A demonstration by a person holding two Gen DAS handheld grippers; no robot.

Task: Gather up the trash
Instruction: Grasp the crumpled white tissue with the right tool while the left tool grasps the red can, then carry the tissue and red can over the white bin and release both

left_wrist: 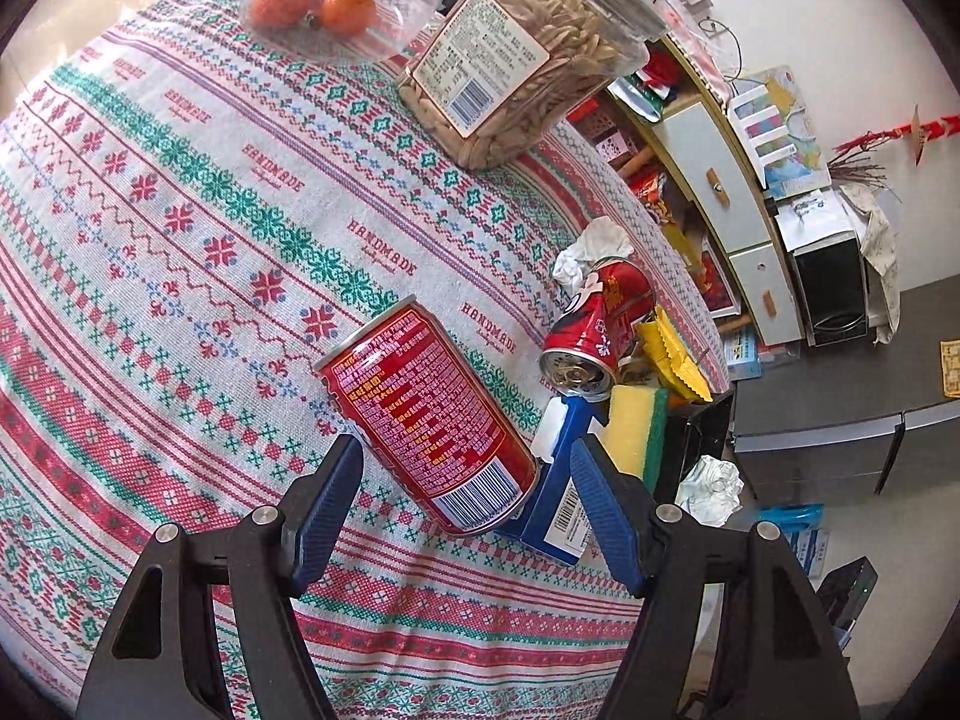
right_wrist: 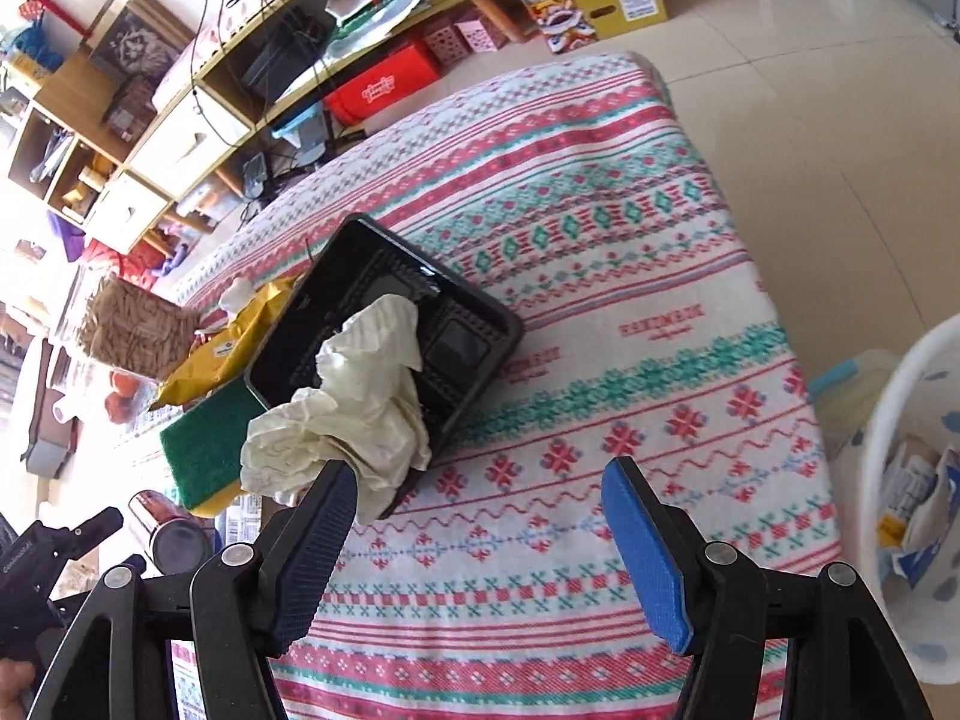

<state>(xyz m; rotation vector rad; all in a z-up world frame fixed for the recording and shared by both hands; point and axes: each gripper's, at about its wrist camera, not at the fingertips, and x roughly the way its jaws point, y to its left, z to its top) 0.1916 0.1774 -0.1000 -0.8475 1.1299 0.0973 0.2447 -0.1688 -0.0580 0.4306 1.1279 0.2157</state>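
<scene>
A red drink can [left_wrist: 426, 420] stands on the patterned tablecloth [left_wrist: 180, 240]. My left gripper [left_wrist: 467, 450] is open around it, the can between the blue pads with a gap on the right side. Beyond it lie a crushed red can [left_wrist: 594, 330], a white tissue [left_wrist: 591, 246], a yellow wrapper [left_wrist: 672, 354], a sponge [left_wrist: 636, 432] and a blue box [left_wrist: 564, 480]. In the right wrist view a crumpled tissue [right_wrist: 360, 408] lies over the edge of a black tray [right_wrist: 420, 324]. My right gripper [right_wrist: 480, 474] is open, its left fingertip [right_wrist: 336, 492] at the tissue, nothing between the pads.
A clear bowl of oranges [left_wrist: 324, 0] and a jar of crackers [left_wrist: 522, 60] stand at the far side of the table. A white dotted bin [right_wrist: 900, 396] holding paper scraps stands off the table's right edge. Shelves and boxes line the wall behind.
</scene>
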